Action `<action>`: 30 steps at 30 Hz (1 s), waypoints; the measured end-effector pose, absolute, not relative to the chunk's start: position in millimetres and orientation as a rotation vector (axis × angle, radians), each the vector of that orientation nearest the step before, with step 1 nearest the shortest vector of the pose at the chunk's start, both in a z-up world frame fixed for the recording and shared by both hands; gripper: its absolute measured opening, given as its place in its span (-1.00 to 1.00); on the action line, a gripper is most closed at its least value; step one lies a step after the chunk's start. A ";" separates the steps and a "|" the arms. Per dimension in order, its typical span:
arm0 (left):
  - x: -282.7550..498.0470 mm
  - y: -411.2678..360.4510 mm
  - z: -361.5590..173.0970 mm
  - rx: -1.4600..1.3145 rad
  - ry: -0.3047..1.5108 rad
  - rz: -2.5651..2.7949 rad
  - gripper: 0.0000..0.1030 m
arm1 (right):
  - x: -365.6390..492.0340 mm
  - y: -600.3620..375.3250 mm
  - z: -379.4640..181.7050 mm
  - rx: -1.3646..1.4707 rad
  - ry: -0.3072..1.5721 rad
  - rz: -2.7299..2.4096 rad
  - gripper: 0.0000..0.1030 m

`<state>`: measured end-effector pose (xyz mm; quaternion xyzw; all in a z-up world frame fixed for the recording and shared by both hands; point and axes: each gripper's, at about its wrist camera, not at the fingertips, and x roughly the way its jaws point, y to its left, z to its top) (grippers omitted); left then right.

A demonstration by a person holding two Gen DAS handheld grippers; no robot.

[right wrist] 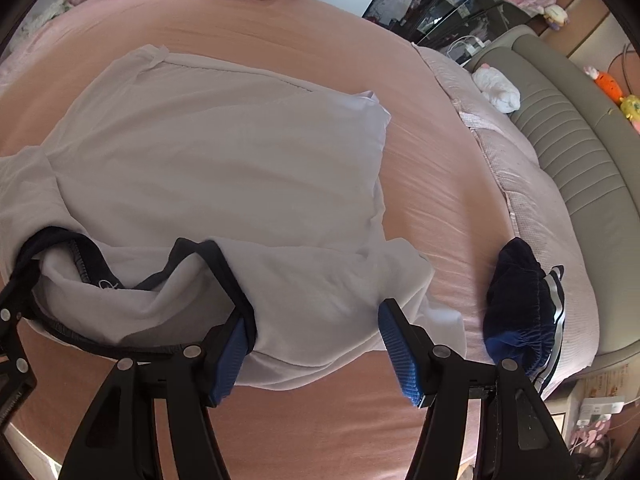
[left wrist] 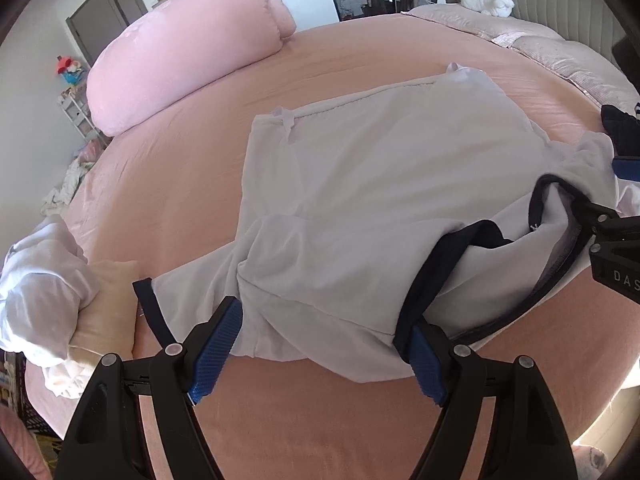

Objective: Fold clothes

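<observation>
Lying spread on the pink bed [left wrist: 168,184], the white shirt [left wrist: 380,184] has its dark-trimmed collar end nearest both tools, the left gripper [left wrist: 320,344] and right gripper [right wrist: 316,344] each spread wide astride one shoulder, apparently placed to pinch there.

White navy-trimmed shirt [left wrist: 380,184] lies spread, neckline nearest, on pink bed [left wrist: 180,184].

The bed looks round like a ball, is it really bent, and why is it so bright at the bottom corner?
Left wrist view: the fisheye lens bulges the bed, with dark corners; sunlight glares at the lower right edge. Right wrist view: same bulge, the white shirt evenly lit and sharp, a small bright patch at the lower left.
</observation>
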<state>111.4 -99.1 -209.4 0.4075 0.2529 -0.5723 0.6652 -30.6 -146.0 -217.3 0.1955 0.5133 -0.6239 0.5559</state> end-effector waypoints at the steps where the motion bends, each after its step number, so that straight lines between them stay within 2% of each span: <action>1: 114.8 -97.0 -209.0 0.913 0.586 -1.284 0.50 | -33.9 -144.1 -216.7 0.451 1.217 -1.497 0.21; 12: 132.6 -61.5 -182.3 0.723 0.667 -1.246 0.50 | -69.1 -108.9 -208.9 0.534 1.101 -1.537 0.21; 13: 134.1 -58.4 -179.8 0.708 0.674 -1.256 0.50 | -74.5 -105.9 -207.8 0.564 1.063 -1.527 0.18; 14: 135.3 -55.6 -177.6 0.697 0.679 -1.266 0.47 | -79.9 -102.9 -206.7 0.594 1.025 -1.516 0.03; 15: 135.0 -54.4 -176.9 0.698 0.675 -1.279 0.21 | -85.7 -100.6 -206.5 0.644 0.983 -1.488 -0.27; 16: 133.3 -55.6 -178.7 0.713 0.674 -1.294 0.04 | -89.7 -98.5 -208.4 0.706 0.943 -1.444 -0.45; 17: 131.8 -59.6 -183.7 0.734 0.680 -1.312 -0.23 | -93.5 -96.4 -210.4 0.768 0.903 -1.398 -0.70; 18: 127.6 -58.9 -187.2 0.754 0.688 -1.325 -0.38 | -92.2 -95.5 -213.6 0.780 0.906 -1.376 -0.79; 20: 121.4 -55.1 -190.5 0.774 0.684 -1.339 -0.48 | -89.1 -93.1 -219.2 0.785 0.916 -1.359 -0.82; 30: 121.5 -24.6 -183.9 0.736 0.734 -1.364 -0.48 | -96.5 -53.6 -209.4 0.798 0.889 -1.380 -0.83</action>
